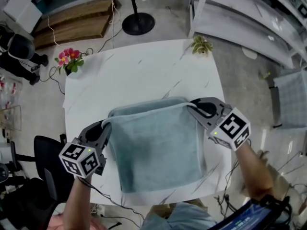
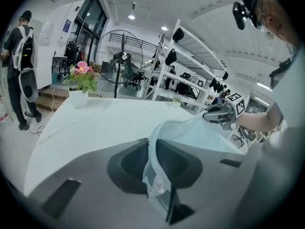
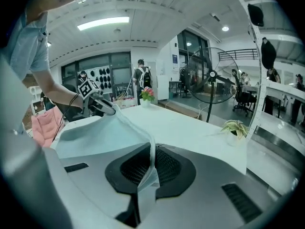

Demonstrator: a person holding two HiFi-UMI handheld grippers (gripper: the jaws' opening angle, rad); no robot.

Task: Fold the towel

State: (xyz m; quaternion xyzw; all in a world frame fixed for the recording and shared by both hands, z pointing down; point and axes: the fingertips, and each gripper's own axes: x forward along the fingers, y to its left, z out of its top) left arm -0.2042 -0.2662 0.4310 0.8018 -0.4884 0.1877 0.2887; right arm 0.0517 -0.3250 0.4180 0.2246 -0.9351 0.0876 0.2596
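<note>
A pale blue-grey towel lies doubled on the white table, its near edge at the table's front. My left gripper is shut on the top layer's far left corner, where a small label hangs between the jaws. My right gripper is shut on the far right corner. The held edge runs taut between them, a little above the lower layer. In the left gripper view the towel stretches to the right gripper. In the right gripper view the towel reaches the left gripper.
A pot of pink flowers stands at the table's far left corner and a small green plant at the far right. Beyond the table are a fan's base and a white rack. A black chair is left.
</note>
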